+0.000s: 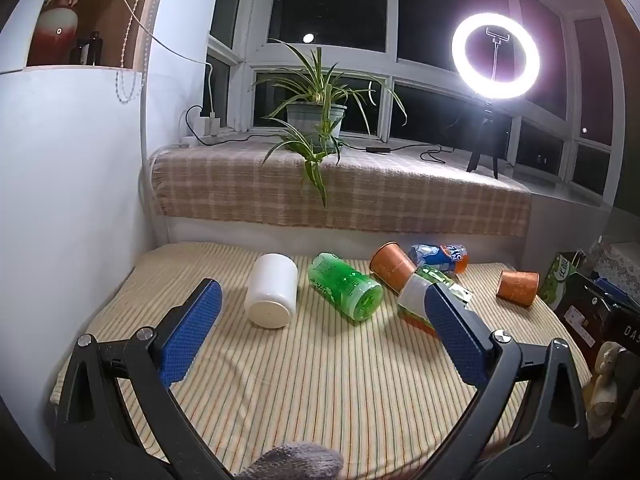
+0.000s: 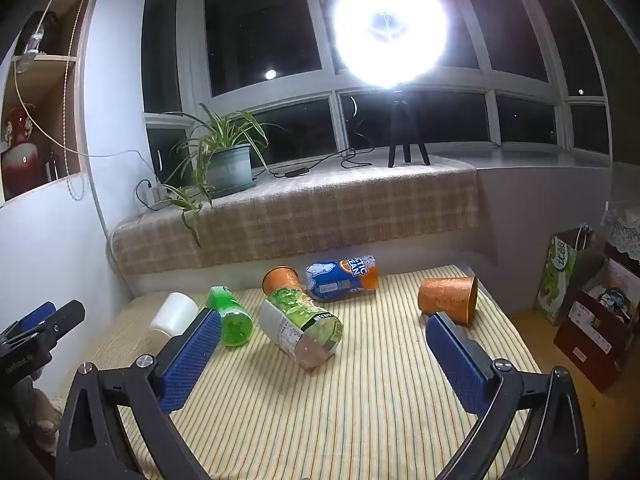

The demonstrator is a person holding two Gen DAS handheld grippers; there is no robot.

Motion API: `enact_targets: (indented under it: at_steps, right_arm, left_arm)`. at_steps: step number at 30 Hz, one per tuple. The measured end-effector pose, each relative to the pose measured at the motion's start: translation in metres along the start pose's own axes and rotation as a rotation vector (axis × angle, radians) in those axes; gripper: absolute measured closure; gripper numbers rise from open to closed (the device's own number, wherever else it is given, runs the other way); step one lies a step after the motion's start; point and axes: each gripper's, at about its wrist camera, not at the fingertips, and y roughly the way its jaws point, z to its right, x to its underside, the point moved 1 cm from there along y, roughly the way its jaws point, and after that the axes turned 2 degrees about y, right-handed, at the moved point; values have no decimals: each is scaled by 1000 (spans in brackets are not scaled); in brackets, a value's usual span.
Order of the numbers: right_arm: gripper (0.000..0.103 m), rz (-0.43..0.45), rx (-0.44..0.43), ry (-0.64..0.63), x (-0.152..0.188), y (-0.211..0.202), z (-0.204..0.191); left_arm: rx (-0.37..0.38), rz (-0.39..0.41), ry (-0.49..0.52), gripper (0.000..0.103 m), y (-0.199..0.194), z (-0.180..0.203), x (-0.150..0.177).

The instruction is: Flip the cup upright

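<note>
1. The left gripper (image 1: 322,330) hangs above the striped worktop (image 1: 320,392), its blue fingers spread wide apart with nothing between them.
2. The right gripper (image 2: 323,352) is likewise spread apart and holds nothing.
3. The white cup (image 1: 272,290) lies on its side beside a toppled green bottle (image 1: 345,286).
4. Two orange cups (image 2: 448,294) also lie tipped over.
</note>
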Motion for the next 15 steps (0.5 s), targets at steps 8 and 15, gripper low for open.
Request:
enact_targets:
  at_steps: [8, 15]
  right_arm:
    - [0, 1, -1, 0, 1, 2, 1]
    - [0, 1, 4, -5, 0, 4, 1]
  left_arm:
    - [2, 4, -12, 0, 0, 0, 0]
    - [-2, 2, -10, 0, 0, 0, 0]
